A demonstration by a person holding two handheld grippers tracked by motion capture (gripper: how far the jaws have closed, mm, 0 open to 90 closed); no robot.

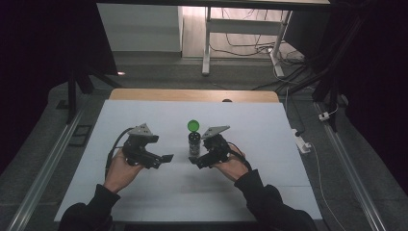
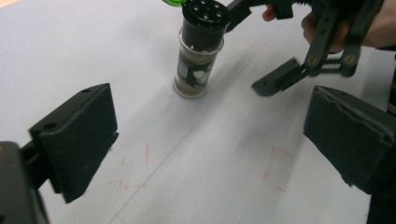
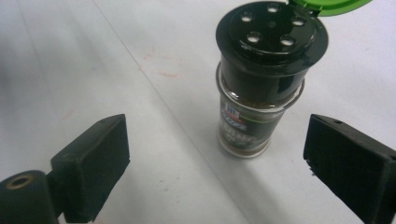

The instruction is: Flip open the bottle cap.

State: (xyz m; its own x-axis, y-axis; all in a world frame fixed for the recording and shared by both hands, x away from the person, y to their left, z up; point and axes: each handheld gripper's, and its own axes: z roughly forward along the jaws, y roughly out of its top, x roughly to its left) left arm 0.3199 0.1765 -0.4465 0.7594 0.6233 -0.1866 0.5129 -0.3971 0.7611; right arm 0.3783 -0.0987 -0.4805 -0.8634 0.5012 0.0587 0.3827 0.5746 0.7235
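i have the small glass spice jar with the black perforated shaker top (image 1: 194, 143) standing upright on the white bench (image 1: 144, 192), and i take it as my landmark. its bright green round flip lid (image 1: 193, 126) is swung open and stands up behind the shaker top; in the right gripper view the holes in the top are uncovered, and brownish contents show through the glass above the dark label.

my left tool (image 1: 166, 158) sits to the left of the jar, near it but apart, its black jaws spread wide with nothing between them but bare bench. in the left gripper view the jar (image 2: 198, 51) stands beyond the gap, clear of both pads.

my right tool (image 1: 198, 162) sits just right of the jar, on the near side. its jaws are also wide apart and hold nothing; in the right gripper view the jar (image 3: 261, 84) stands ahead of the gap, nearer the right-hand pad, touched by neither.

faint reddish marks (image 2: 280, 168) show on the bench, on the near side of the jar.
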